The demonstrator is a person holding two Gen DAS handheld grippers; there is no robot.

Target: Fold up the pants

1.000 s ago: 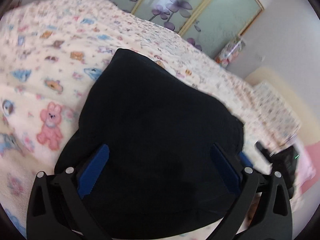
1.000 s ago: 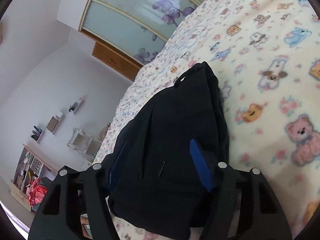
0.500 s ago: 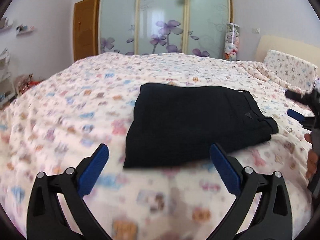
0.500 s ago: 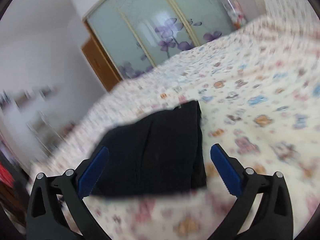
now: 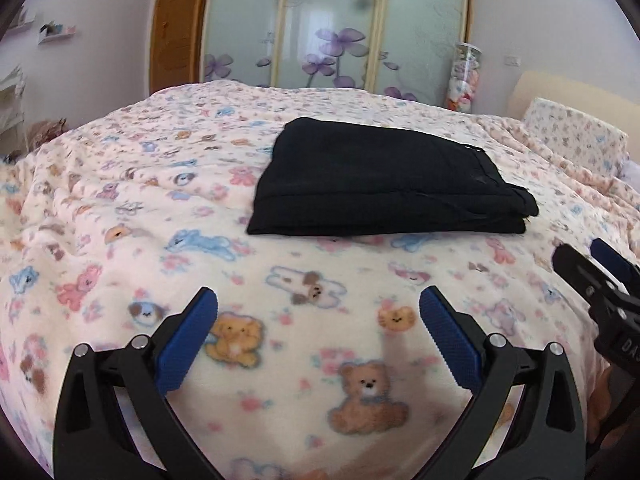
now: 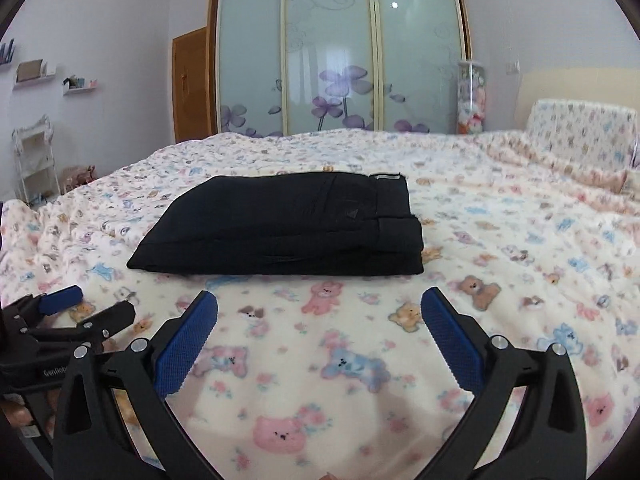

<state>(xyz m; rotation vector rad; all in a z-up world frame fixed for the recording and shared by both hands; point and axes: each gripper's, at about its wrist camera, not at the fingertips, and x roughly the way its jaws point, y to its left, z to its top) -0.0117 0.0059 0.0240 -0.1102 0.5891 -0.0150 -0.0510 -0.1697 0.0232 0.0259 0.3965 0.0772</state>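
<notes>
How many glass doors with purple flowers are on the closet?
3 doors behind the bed: left, middle, right. The bed hides their bottoms.

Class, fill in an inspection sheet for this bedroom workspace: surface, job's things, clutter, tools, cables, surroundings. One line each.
Surface: bed with animal-print fleece blanket, slightly rumpled.
Job's things: black pants folded into a neat rectangle, lying flat on the blanket.
Clutter: nothing seen on the bed beside the pants.
Tools: left tool and right tool both open, empty, short of the pants.
Cables: nothing seen.
Surroundings: sliding wardrobe doors with purple flowers, wooden door, wall shelves, pillow.
</notes>
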